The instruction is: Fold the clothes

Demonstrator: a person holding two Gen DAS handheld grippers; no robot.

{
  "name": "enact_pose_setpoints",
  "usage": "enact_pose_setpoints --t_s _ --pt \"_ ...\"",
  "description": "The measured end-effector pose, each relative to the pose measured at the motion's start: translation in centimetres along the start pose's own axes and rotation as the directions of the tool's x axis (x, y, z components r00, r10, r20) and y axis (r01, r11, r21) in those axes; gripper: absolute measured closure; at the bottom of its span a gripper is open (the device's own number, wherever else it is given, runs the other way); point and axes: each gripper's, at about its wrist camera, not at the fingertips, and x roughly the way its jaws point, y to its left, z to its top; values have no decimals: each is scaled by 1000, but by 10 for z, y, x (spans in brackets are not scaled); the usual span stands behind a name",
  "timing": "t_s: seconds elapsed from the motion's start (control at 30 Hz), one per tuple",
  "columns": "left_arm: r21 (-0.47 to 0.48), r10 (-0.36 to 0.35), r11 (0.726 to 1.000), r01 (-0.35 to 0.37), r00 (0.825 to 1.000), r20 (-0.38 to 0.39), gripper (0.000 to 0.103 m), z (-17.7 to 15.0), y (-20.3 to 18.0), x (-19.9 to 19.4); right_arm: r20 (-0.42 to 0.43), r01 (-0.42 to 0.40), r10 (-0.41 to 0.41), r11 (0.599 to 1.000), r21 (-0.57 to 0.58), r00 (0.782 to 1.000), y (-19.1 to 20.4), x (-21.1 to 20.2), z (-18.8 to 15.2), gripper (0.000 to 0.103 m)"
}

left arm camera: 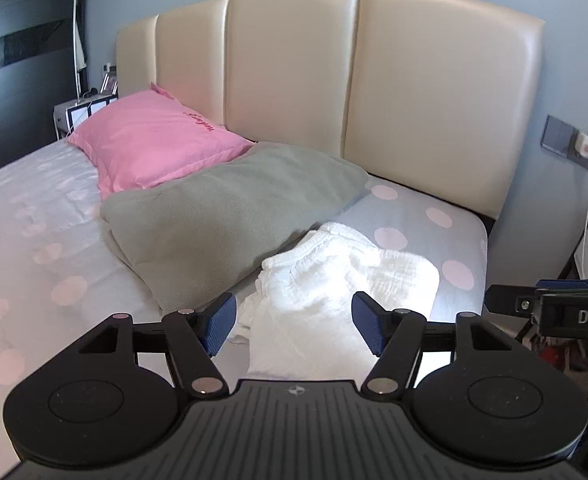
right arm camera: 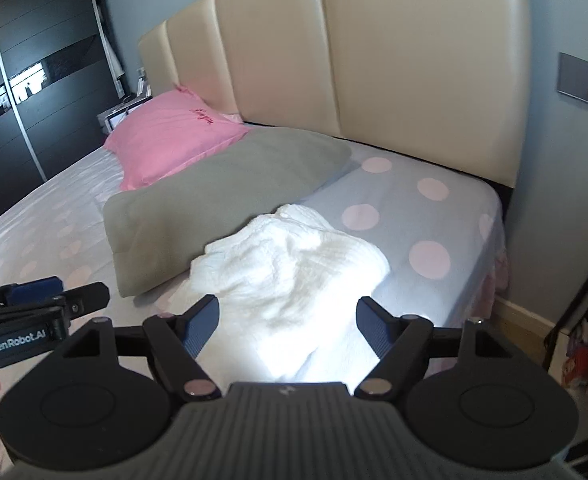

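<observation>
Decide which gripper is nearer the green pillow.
Left. The left gripper hovers open over the white garment, close beside the green pillow. The right gripper, also open, is farther out toward the bed's edge, across the garment from the pillow.

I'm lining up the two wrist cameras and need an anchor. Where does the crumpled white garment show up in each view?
Left wrist view: the white garment lies low and centre-right on the bed, just beyond the open left hand-held gripper.
Right wrist view: the garment lies centre, just beyond the open right hand-held gripper.
Shared landmark: the grey pillow lies to its left in both views.
</observation>
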Motion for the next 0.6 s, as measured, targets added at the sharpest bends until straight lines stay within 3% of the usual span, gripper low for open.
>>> enact_pose_setpoints --t_s 0.4,0.6 --pt "26 24 999 -23 999 -29 36 -32 -17 -8 13 32 -33 994 105 999 10 -9 -46 21" --pt "17 18 1000 -17 997 -69 36 -43 -13 0 -26 59 -58 996 64 998 20 -3 -55 21"
